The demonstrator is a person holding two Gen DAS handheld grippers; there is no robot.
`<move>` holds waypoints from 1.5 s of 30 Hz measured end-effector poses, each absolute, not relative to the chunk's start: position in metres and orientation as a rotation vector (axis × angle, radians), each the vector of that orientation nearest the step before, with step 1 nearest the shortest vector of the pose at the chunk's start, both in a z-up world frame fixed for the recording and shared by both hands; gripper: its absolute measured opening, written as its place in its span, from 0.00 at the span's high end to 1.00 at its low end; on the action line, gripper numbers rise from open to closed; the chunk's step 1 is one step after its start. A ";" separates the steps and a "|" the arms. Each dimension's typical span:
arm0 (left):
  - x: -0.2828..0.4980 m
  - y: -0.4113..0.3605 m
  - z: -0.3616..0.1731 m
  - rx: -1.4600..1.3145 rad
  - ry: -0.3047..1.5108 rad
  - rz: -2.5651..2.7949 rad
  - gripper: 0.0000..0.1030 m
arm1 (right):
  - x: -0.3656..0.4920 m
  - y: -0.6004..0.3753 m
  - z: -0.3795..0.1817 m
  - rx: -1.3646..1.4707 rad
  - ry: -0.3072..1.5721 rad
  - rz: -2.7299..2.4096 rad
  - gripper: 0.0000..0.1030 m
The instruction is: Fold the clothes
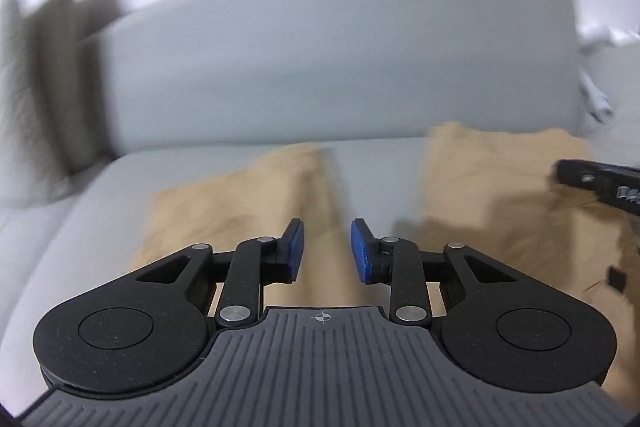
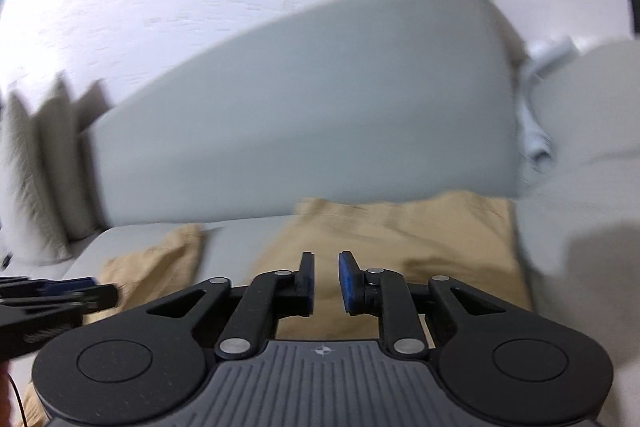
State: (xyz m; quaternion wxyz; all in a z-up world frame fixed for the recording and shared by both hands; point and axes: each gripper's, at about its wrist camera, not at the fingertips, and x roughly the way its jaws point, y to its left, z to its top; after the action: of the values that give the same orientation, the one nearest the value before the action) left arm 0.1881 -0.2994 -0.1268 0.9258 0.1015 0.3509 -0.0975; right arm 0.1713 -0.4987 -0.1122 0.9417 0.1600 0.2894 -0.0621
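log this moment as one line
task: fold clothes | left gripper: open, empty | right gripper: open, empty | pants: flat on sofa

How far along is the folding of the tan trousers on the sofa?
Early. The tan trousers lie spread on the sofa seat, legs apart, no fold visible. Nothing is in hand: the left hand-held gripper and right hand-held gripper are open above the cloth. All folding remains.
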 end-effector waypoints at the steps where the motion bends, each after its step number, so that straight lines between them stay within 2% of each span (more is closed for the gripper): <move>1: 0.188 -0.281 -0.126 0.172 0.717 -0.160 0.70 | 0.172 -0.493 -0.111 0.305 0.595 -0.119 0.79; 3: 0.205 -0.234 -0.138 0.075 0.740 -0.091 0.72 | 0.177 -0.473 -0.109 0.253 0.630 -0.094 0.79; 6: 0.233 -0.203 -0.151 -0.036 0.791 -0.108 0.72 | 0.196 -0.433 -0.105 0.220 0.721 -0.012 0.78; 10: 0.283 -0.163 -0.163 -0.171 0.806 -0.108 0.57 | 0.243 -0.404 -0.100 0.197 0.776 0.025 0.71; 12: 0.305 -0.144 -0.169 -0.245 0.813 -0.081 0.56 | 0.269 -0.393 -0.100 0.209 0.799 0.014 0.71; 19: 0.354 -0.112 -0.209 -0.386 0.960 -0.116 0.54 | 0.356 -0.393 -0.124 0.311 0.869 -0.058 0.51; 25: 0.365 -0.113 -0.221 -0.387 0.976 -0.213 0.53 | 0.417 -0.390 -0.166 0.290 0.972 -0.116 0.45; 26: 0.366 -0.112 -0.223 -0.390 0.974 -0.231 0.53 | 0.422 -0.389 -0.173 0.277 0.987 -0.113 0.46; 27: 0.368 -0.111 -0.225 -0.394 0.972 -0.250 0.54 | 0.426 -0.386 -0.180 0.264 1.013 -0.098 0.52; 28: 0.368 -0.113 -0.225 -0.384 0.971 -0.271 0.62 | 0.429 -0.383 -0.187 0.249 1.038 -0.082 0.57; 29: 0.367 -0.116 -0.225 -0.352 0.971 -0.284 0.66 | 0.429 -0.374 -0.189 0.171 1.030 -0.069 0.61; 30: 0.367 -0.120 -0.225 -0.318 0.972 -0.297 0.81 | 0.429 -0.366 -0.190 0.095 1.021 -0.055 0.79; 31: 0.366 -0.124 -0.225 -0.284 0.972 -0.309 0.89 | 0.430 -0.363 -0.187 0.092 1.022 -0.034 0.95; 34: 0.360 -0.128 -0.217 -0.257 0.933 -0.278 0.94 | 0.431 -0.355 -0.172 0.057 0.960 -0.018 0.95; 35: 0.357 -0.127 -0.211 -0.247 0.903 -0.243 0.94 | 0.426 -0.352 -0.157 0.054 0.851 -0.001 0.96; 38: 0.348 -0.124 -0.188 -0.220 0.785 -0.176 0.94 | 0.420 -0.348 -0.150 0.069 0.750 -0.030 0.96; 40: 0.346 -0.127 -0.188 -0.195 0.785 -0.165 0.88 | 0.420 -0.344 -0.152 0.062 0.727 -0.051 0.93; 41: 0.345 -0.130 -0.193 -0.162 0.806 -0.143 0.84 | 0.424 -0.339 -0.169 0.021 0.789 -0.084 0.92; 42: 0.344 -0.134 -0.198 -0.128 0.828 -0.120 0.84 | 0.427 -0.337 -0.180 -0.004 0.834 -0.116 0.87; 43: 0.343 -0.134 -0.200 -0.106 0.835 -0.093 0.79 | 0.427 -0.337 -0.184 -0.002 0.860 -0.133 0.77; 44: 0.342 -0.134 -0.200 -0.086 0.840 -0.065 0.77 | 0.427 -0.338 -0.188 -0.001 0.886 -0.150 0.76; 45: 0.342 -0.134 -0.201 -0.066 0.845 -0.038 0.71 | 0.427 -0.339 -0.192 0.001 0.911 -0.167 0.70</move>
State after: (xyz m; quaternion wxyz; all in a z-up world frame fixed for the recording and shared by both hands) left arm 0.3417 -0.1339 -0.2012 0.9113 -0.0321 0.4101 -0.0184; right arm 0.4275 -0.3385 -0.1916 0.8946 0.0003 0.4395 -0.0804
